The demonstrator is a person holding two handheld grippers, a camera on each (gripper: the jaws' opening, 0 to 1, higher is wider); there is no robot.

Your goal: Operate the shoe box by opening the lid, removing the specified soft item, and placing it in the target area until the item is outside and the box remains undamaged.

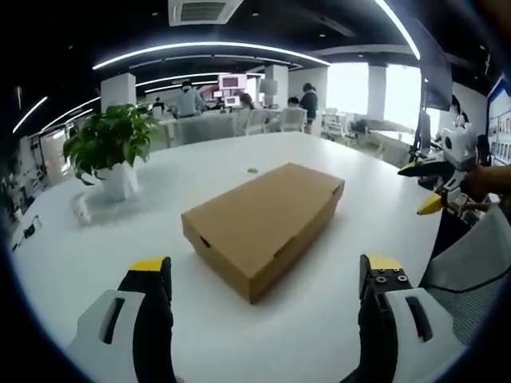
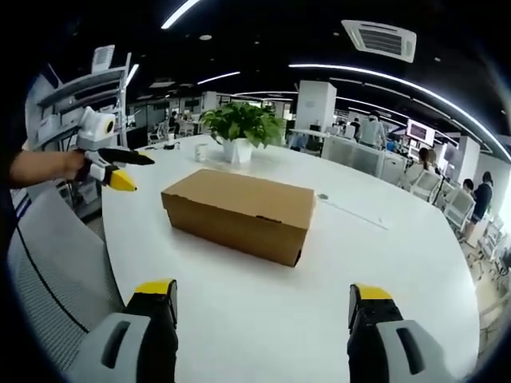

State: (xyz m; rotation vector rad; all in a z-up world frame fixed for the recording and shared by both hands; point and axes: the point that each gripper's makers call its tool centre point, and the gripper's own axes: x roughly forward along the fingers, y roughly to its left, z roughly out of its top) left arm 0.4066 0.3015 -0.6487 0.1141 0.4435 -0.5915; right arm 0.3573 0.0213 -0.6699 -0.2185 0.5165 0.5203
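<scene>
One closed cardboard shoe box [image 1: 262,226] sits in the left gripper view, out in the middle of a white table [image 1: 319,319], a corner turned toward the camera and its long side running away to the far right. The left gripper [image 1: 267,275] hangs short of it, jaws spread wide and holding nothing, the box's near corner lying between and beyond the yellow tips. At the right edge the right gripper [image 1: 435,187] hovers off the table's edge, well apart from the box. A potted plant [image 1: 108,152] stands far left, and people sit at desks in the background.

In the right gripper view the box [image 2: 239,211] lies broadside, lid down and flush, near the middle of the table [image 2: 263,319]. The right gripper's [image 2: 263,299] jaws are likewise parted and empty. At the left, the left gripper [image 2: 112,167] shows with its jaws apart, clear of the box. The plant [image 2: 239,128] stands beyond the box.

The box looks light, stiff but easily creased, so a hard pinch on a wall could dent it. Small notches show on the front face along the lid line; the lid's front lip there looks the best place to lift, with the other gripper steadying the base so it does not slide on the smooth top. The soft item is hidden inside; it should give under the jaws and suit a gentle bunching grip.
</scene>
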